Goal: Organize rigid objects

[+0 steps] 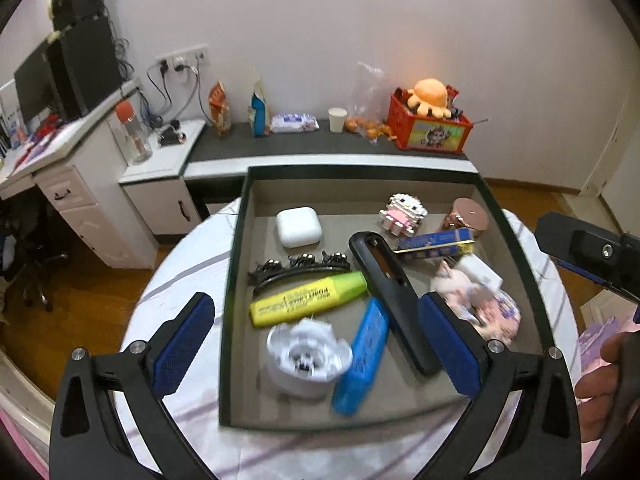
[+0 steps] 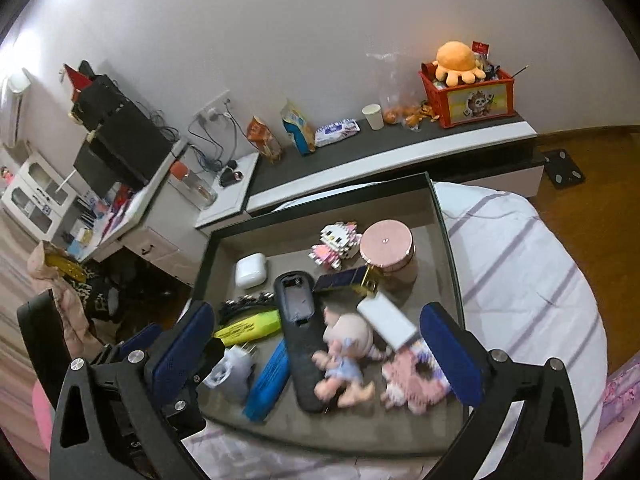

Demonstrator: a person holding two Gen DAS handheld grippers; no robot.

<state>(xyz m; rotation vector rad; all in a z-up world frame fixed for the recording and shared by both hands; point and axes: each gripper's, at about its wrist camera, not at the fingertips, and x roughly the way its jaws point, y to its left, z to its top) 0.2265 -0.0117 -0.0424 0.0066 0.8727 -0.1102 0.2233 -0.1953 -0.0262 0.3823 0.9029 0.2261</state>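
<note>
From my remote seat, both grippers hang above the tray (image 1: 236, 280) on the round bench (image 1: 176, 280), and every loose item I can see already lies inside it.

The left gripper (image 1: 316, 344) is spread wide and empty. Between its fingers (image 1: 184, 344) sit the white plug (image 1: 306, 354), the yellow marker (image 1: 308, 298) and the blue case (image 1: 362, 356). The marker's long axis runs crosswise, left to right. The black remote (image 1: 394, 300) lies just inside the right finger, its long axis pointing away and leftward.

The right gripper (image 2: 316, 356) is likewise released and holds nothing. The remote (image 2: 300, 340) and the doll (image 2: 344, 356) lie between its fingers, and the pink toy (image 2: 412, 376) lies beside the right one.

My read: this jumble fits either a tray just filled or one awaiting sorting. Both grippers are about equally near the remote.
</note>
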